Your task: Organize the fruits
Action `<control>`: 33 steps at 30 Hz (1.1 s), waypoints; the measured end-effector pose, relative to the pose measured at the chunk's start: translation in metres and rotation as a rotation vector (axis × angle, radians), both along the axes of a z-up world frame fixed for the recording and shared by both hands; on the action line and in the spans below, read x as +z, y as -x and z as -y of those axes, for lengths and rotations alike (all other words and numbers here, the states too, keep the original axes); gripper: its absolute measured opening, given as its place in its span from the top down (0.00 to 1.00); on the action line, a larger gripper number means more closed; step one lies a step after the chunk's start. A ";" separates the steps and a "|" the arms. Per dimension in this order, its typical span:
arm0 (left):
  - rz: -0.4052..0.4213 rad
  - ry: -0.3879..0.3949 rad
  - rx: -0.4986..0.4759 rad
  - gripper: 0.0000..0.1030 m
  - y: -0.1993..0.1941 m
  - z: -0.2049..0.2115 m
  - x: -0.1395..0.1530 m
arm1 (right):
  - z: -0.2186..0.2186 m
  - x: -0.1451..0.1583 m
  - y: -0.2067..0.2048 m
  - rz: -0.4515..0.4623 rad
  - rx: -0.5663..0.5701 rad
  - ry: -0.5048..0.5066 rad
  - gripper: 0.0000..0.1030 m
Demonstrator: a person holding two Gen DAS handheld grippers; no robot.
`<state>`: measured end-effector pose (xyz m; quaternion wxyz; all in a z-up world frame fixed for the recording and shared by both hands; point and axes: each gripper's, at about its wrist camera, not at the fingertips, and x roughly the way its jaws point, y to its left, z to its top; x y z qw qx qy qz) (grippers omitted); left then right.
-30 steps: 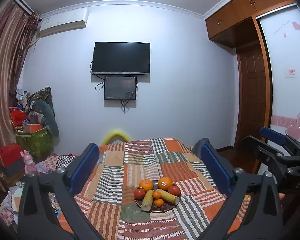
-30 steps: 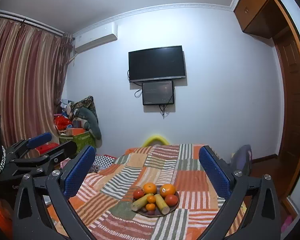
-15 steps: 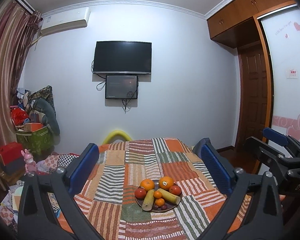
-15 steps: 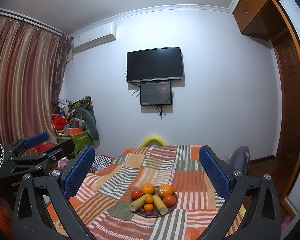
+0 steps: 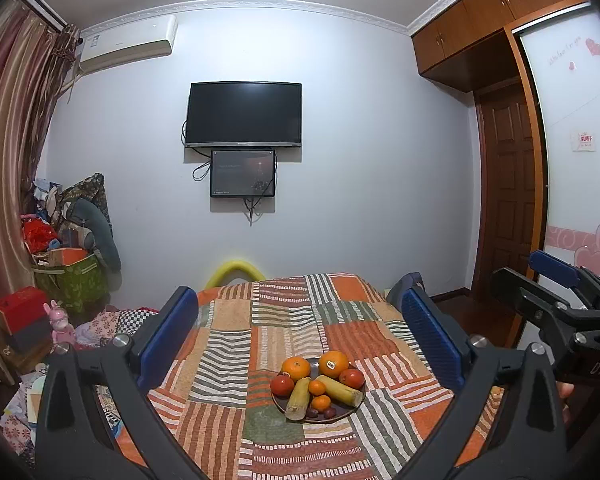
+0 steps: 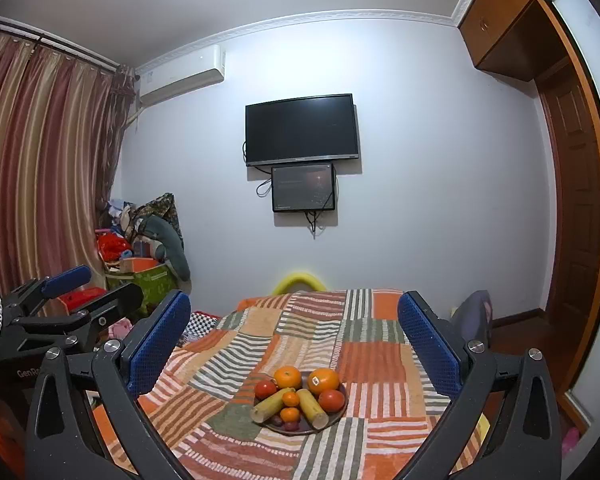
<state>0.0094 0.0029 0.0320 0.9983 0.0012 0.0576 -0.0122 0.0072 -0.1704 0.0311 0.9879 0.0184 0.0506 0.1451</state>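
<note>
A dark round plate [image 5: 342, 414] [image 6: 338, 414] sits on a patchwork striped cloth [image 5: 236, 364] [image 6: 236, 364]. It holds two large oranges [image 5: 333, 364] [image 6: 323, 381], two red tomatoes [image 5: 282, 385] [image 6: 332, 400], two yellow corn pieces [image 5: 298, 393] [image 6: 312, 402], small tangerines and dark small fruits. My left gripper [image 5: 300, 344] is open and empty, above and short of the plate. My right gripper [image 6: 294, 344] is open and empty too, at a like distance. The right gripper shows at the right edge of the left wrist view [image 5: 556, 300], and the left gripper at the left edge of the right wrist view [image 6: 64, 300].
A wall with a television [image 5: 244, 114] and a smaller screen stands behind the table. A yellow curved bar [image 5: 236, 270] rises at the table's far edge. Clutter and a green box [image 5: 72, 280] lie on the left by the curtains; a wooden door [image 5: 508, 200] is on the right.
Both views have shifted slightly; the plate sits a little more to the right in the left view and to the left in the right view. Both grippers stay open.
</note>
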 end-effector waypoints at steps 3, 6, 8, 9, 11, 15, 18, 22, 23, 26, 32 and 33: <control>0.001 -0.001 0.001 0.00 0.000 0.000 0.000 | 0.000 0.000 -0.001 -0.002 -0.005 0.007 0.00; 0.001 -0.002 0.003 0.00 0.001 -0.001 -0.001 | -0.001 0.000 -0.002 -0.005 -0.006 0.014 0.00; 0.001 -0.002 0.002 0.00 0.000 -0.001 0.000 | -0.001 0.000 -0.002 -0.007 -0.007 0.021 0.00; 0.000 -0.002 0.001 0.00 0.000 -0.001 -0.001 | -0.001 0.001 -0.002 -0.007 -0.007 0.024 0.00; 0.000 -0.005 0.003 0.00 0.001 -0.001 -0.001 | -0.001 0.001 -0.001 -0.006 -0.008 0.024 0.00; -0.001 -0.010 0.004 0.00 0.001 -0.001 -0.001 | -0.001 0.001 -0.001 -0.008 -0.005 0.027 0.00; -0.002 -0.008 0.004 0.00 0.001 -0.001 -0.001 | -0.002 0.001 -0.001 -0.009 -0.003 0.029 0.00; -0.012 -0.007 -0.007 0.00 0.000 0.000 0.000 | -0.003 0.001 -0.001 -0.008 -0.003 0.032 0.00; -0.014 -0.005 -0.007 0.00 0.000 0.000 0.000 | -0.003 0.001 -0.002 -0.009 -0.002 0.030 0.00; -0.012 -0.007 -0.004 0.00 0.000 -0.001 0.000 | -0.003 0.001 -0.002 -0.010 -0.005 0.030 0.00; -0.012 -0.004 0.002 0.00 -0.001 -0.001 0.001 | -0.003 0.001 -0.003 -0.013 -0.006 0.030 0.00; -0.013 -0.004 0.002 0.00 -0.001 0.000 0.001 | -0.002 0.001 -0.003 -0.012 -0.007 0.029 0.00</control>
